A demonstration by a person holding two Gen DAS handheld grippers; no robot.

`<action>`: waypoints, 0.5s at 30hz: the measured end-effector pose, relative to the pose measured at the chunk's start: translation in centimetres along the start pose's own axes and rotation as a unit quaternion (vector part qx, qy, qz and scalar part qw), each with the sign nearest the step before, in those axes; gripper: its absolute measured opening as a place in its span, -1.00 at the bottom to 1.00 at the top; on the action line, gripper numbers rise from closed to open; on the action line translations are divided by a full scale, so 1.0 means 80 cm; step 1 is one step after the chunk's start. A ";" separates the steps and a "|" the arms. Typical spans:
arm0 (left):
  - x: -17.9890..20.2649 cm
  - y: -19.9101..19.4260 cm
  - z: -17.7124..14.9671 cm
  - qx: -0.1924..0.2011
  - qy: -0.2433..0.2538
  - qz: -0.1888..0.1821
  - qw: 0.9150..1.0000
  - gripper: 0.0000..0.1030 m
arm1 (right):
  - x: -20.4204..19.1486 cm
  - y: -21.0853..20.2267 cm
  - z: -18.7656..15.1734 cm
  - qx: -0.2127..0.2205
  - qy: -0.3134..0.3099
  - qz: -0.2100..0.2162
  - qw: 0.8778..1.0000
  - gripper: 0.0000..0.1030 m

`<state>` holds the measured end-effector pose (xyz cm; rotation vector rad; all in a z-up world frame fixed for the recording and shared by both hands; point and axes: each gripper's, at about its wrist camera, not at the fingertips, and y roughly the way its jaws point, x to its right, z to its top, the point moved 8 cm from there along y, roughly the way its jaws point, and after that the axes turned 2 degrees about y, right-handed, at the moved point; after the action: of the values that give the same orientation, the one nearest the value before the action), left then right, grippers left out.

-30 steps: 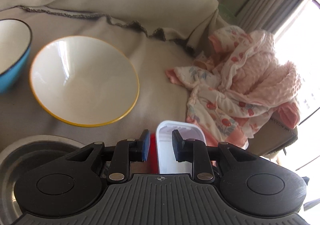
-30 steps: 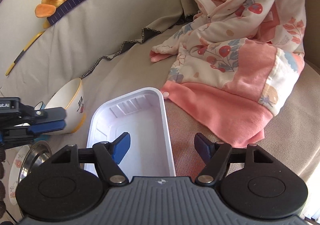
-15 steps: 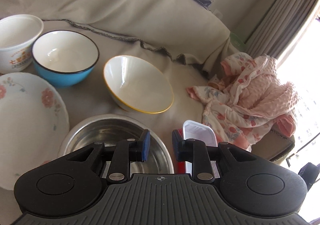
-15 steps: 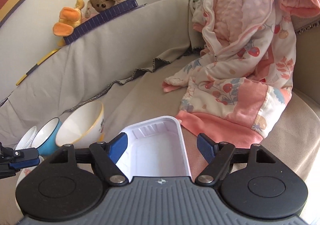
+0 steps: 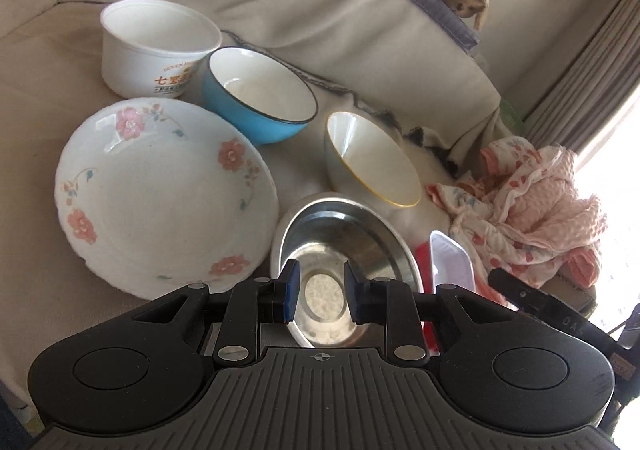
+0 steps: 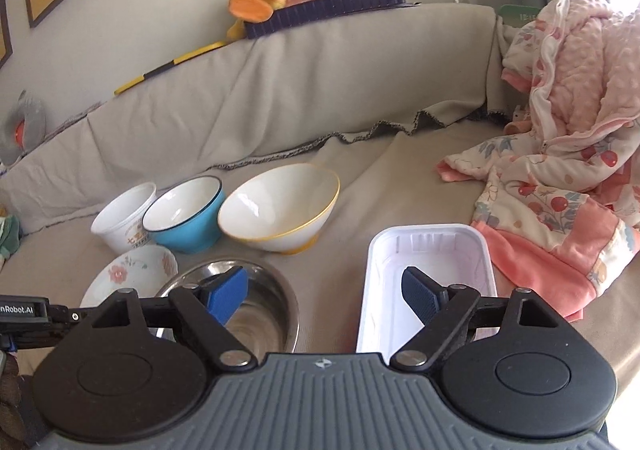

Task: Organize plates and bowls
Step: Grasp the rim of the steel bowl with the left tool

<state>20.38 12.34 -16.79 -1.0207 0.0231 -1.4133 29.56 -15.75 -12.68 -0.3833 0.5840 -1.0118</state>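
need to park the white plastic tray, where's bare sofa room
Bare cover lies between the white yellow-rimmed bowl and the pink floral clothes. It is crowded left, round the steel bowl, blue bowl and floral plate.

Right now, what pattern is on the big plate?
Pink flowers with thin green stems on white; the plate shows best in the left wrist view.

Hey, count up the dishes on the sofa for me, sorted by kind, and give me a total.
Bowls: 3, blue bowl, yellow-rimmed bowl, metal bowl
Plates: 1, flowered plate
Paper tubs: 1, white tub
Plastic trays: 1, white tray
Total: 6
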 end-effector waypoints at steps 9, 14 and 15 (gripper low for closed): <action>-0.026 -0.005 0.000 0.009 -0.022 -0.019 1.000 -0.49 | -0.069 0.036 -0.034 -0.055 -0.066 0.021 0.996 0.67; -0.028 0.008 -0.002 0.002 -0.022 -0.007 1.000 -0.49 | -0.082 0.071 -0.030 -0.058 -0.082 0.026 0.995 0.67; -0.028 0.011 -0.002 0.001 -0.020 -0.004 1.000 -0.49 | -0.081 0.079 -0.029 -0.061 -0.076 0.029 0.995 0.67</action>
<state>20.47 13.88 -18.66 -1.0487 -0.0106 -1.4001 29.82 -7.12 -16.20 -0.5433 0.5178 -0.8861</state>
